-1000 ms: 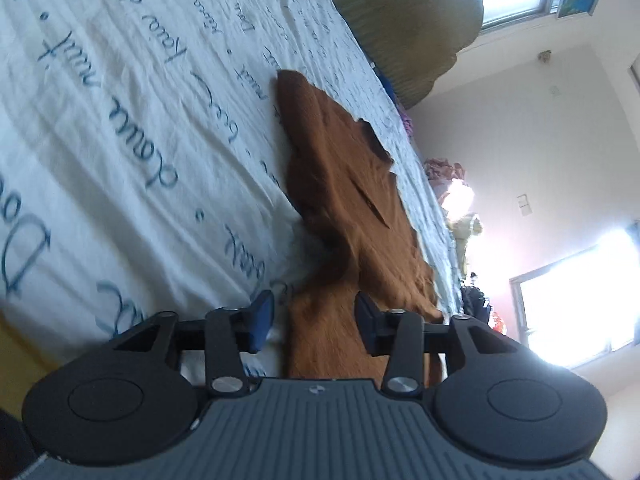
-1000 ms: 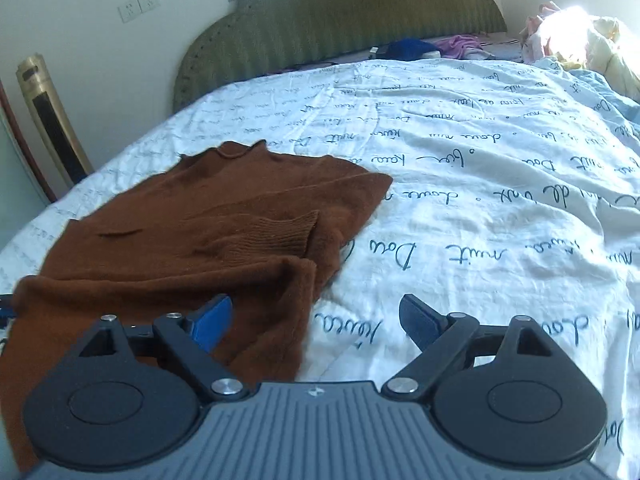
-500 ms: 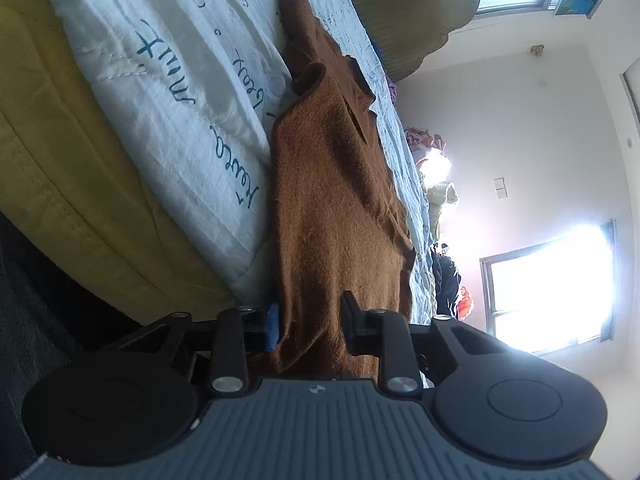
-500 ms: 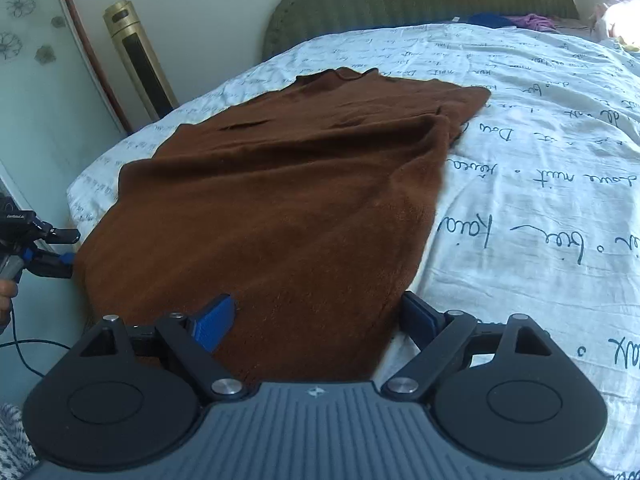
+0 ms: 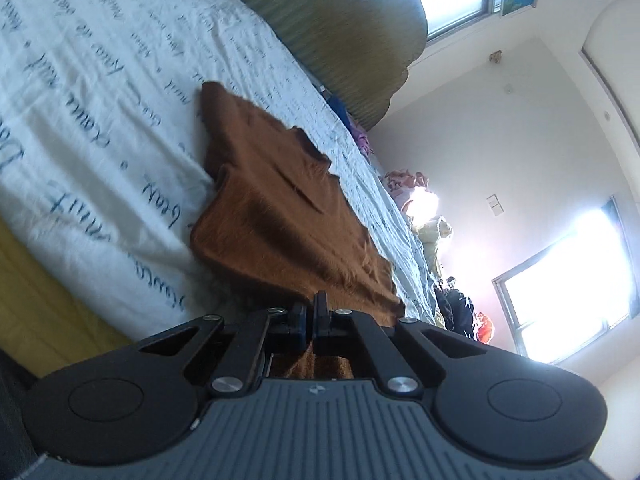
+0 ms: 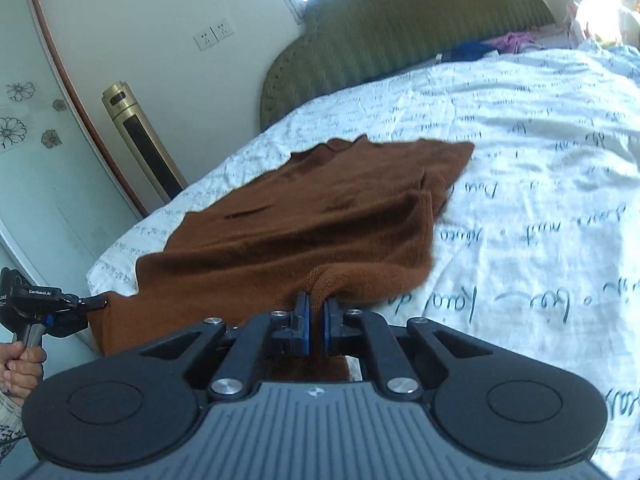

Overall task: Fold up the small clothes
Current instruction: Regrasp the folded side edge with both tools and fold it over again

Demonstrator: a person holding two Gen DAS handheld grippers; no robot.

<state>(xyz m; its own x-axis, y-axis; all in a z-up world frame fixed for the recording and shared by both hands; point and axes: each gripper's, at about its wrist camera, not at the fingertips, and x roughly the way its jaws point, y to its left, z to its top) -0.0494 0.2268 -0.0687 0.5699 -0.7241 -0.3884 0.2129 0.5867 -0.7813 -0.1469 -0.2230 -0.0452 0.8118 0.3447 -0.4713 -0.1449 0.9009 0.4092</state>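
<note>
A brown knit sweater (image 6: pixel 320 216) lies spread on the white bed sheet with blue script (image 6: pixel 540 184). It also shows in the left wrist view (image 5: pixel 280 208). My right gripper (image 6: pixel 315 314) is shut on the sweater's near hem, which bunches up between the blue pads. My left gripper (image 5: pixel 310 320) is shut on the hem at the other corner, near the bed's edge. It shows in the right wrist view (image 6: pixel 100 301) at the far left, held by a hand.
A green padded headboard (image 6: pixel 400 40) stands at the far end of the bed. A gold tower fan (image 6: pixel 140 140) stands by the wall at the left. Loose clothes (image 6: pixel 600 12) are piled at the far right. The yellow mattress side (image 5: pixel 48 300) shows below the sheet.
Both grippers have closed on the sweater's near hem; half a second ago both were open around it. The hem is now lifted and bunched.
</note>
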